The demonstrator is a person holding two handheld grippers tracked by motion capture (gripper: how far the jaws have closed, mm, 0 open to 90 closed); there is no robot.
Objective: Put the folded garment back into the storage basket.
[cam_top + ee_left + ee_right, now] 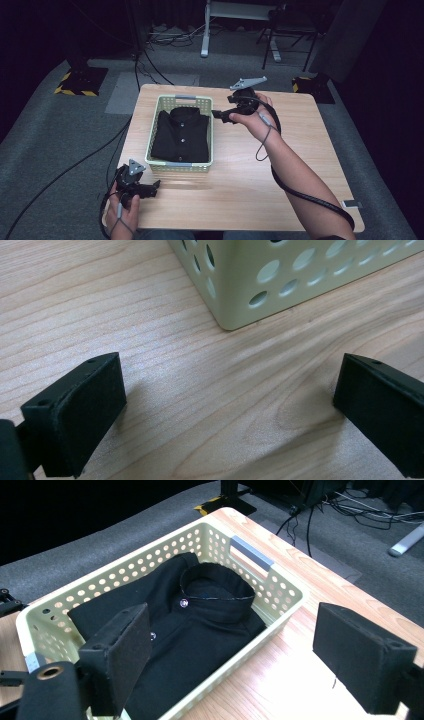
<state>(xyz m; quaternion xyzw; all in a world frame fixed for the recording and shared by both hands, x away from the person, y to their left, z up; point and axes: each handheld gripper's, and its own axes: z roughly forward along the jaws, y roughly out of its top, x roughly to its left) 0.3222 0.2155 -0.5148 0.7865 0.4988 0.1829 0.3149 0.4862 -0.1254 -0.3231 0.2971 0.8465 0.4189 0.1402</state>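
Observation:
A pale green perforated basket (153, 131) stands on the wooden table (280, 165). A folded black button shirt (181, 134) lies inside it, collar toward the far end. My right gripper (220, 115) hovers just right of the basket's far right rim, open and empty. In the right gripper view the shirt (200, 625) and basket (280, 592) lie between and beyond the spread jaws of the right gripper (235, 655). My left gripper (152, 189) rests low near the table's front left corner, open and empty. In the left gripper view the left gripper (227, 410) faces a basket corner (235, 295).
A small grey tag (352, 203) lies at the table's front right edge. Beyond the table are grey carpet, cables (150, 65), a white desk leg (205, 35) and yellow-black striped bases (80, 82). Bare tabletop spreads to the right of the basket.

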